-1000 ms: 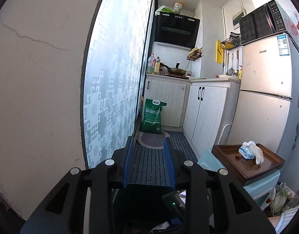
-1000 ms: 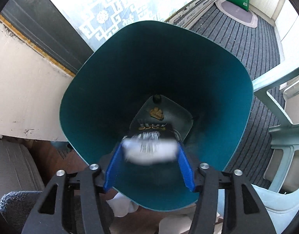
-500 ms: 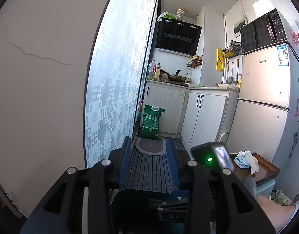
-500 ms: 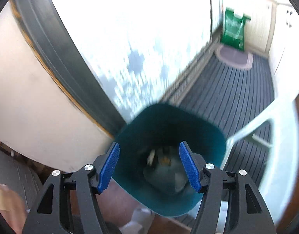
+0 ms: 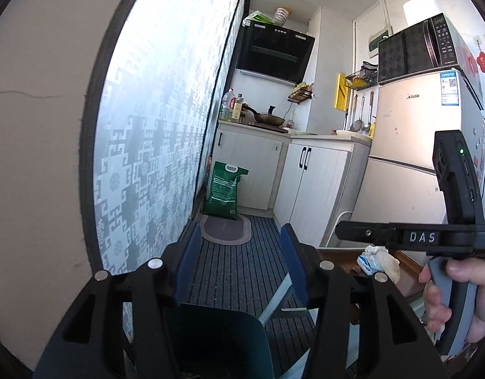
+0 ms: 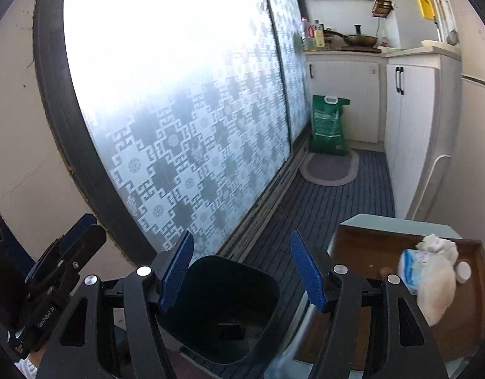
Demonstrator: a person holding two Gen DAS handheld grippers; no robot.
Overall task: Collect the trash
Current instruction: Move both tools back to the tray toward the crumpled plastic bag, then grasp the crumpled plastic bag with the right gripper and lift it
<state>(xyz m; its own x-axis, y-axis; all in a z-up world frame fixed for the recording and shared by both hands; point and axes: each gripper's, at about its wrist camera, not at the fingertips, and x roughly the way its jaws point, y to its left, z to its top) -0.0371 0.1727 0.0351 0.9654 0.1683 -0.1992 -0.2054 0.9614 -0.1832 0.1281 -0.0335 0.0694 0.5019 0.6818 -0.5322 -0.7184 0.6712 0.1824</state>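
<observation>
A narrow kitchen: a frosted patterned sliding door fills the left and centre of the right wrist view, and a striped floor runs back to white cabinets and a green sack in the upper right.

At the lower centre stands a dark teal bin, open-topped, on the floor beside the door track. At the lower right, a brown wooden tray rests on a pale plastic stool.

On the tray lies the remaining trash: a crumpled white tissue draped over a small blue and white wrapper (a small round cap lies just beside them).

The right tongs stand apart with nothing between them, over the bin. The left tongs are opening, also empty; the bin rim shows below them.

Judging by looks, the tissue is feather-light, soft and easily squashed, and the wrapper thin and possibly slippery. Pinching the bunched middle of the tissue, ideally catching the wrapper beneath, seems the surest hold; a loose grip might drop the wrapper.
</observation>
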